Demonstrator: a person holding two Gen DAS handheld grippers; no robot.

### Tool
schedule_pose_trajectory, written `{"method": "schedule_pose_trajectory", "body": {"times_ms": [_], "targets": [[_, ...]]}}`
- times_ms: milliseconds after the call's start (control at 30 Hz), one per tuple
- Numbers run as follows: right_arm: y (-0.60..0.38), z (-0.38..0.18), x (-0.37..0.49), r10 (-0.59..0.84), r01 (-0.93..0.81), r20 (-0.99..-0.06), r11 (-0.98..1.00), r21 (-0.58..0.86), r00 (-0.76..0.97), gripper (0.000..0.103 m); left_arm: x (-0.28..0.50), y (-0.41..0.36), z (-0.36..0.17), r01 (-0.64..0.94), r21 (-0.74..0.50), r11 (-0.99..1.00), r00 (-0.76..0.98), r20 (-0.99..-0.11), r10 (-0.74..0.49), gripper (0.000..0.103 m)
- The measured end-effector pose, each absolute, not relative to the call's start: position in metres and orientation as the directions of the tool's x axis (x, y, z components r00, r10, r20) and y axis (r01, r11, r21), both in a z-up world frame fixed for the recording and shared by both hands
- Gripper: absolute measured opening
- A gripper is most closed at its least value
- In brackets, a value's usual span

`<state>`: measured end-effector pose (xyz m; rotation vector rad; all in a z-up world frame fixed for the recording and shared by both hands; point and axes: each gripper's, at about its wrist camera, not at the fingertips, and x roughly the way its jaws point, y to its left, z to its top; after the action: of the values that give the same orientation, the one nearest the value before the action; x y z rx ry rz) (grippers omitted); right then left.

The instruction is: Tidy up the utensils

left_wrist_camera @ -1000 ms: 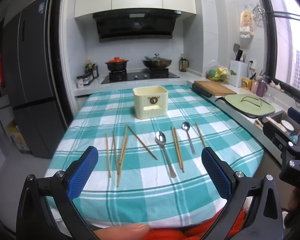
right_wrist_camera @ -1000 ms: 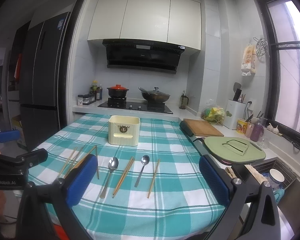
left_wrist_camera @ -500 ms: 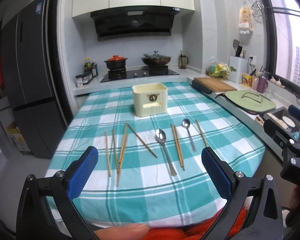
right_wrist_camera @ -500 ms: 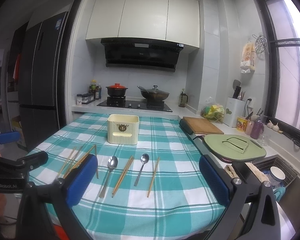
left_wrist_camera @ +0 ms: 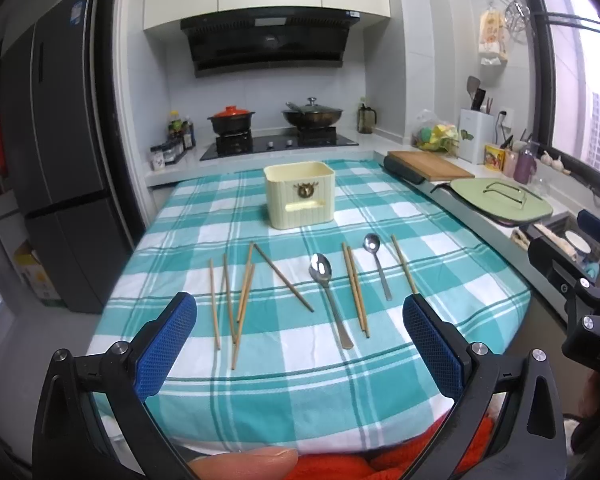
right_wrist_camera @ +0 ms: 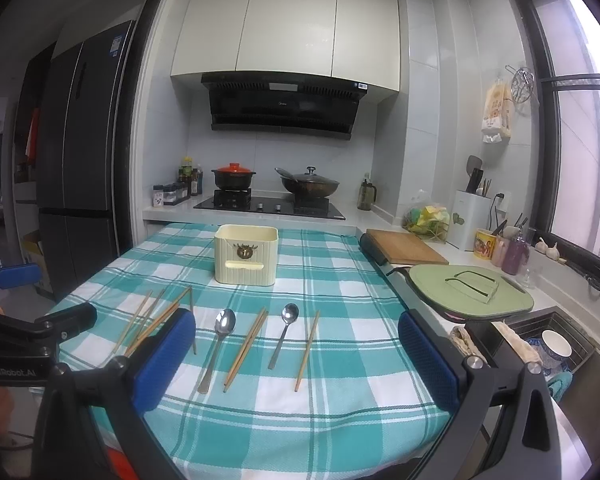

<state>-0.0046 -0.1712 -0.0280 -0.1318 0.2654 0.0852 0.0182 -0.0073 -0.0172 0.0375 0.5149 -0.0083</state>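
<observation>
Utensils lie in a row on the teal checked tablecloth (left_wrist_camera: 440,264), with both hand-held grippers spread wide and empty above its near edge.

From left to right in the left wrist view: a loose group of wooden chopsticks (left_wrist_camera: 236,296), some crossing one another; one darker chopstick (left_wrist_camera: 283,277) lying slantwise; the large spoon (left_wrist_camera: 327,288) with its bowl pointing away; a chopstick pair (left_wrist_camera: 355,290) lying close together; the small spoon (left_wrist_camera: 377,262); and a single chopstick (left_wrist_camera: 404,264) at the right end. Behind the row, well apart from it, stands the cream holder box (left_wrist_camera: 300,194), upright and open at the top. The left gripper (left_wrist_camera: 300,344) hovers with its blue pads well apart, holding nothing. The right gripper (right_wrist_camera: 296,356) is likewise wide, with nothing between its pads.
</observation>
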Motion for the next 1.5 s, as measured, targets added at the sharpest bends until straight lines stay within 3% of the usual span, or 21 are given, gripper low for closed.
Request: {"method": "schedule_pose_trajectory", "body": {"times_ms": [1500], "targets": [[-0.175,-0.033,0.005,0.062,-0.099,-0.291,0.989,-0.113,0.955,0.103,0.028,-0.013,-0.019,0.019,0.04,0.999,0.861,-0.509,0.004,0.103]]}}
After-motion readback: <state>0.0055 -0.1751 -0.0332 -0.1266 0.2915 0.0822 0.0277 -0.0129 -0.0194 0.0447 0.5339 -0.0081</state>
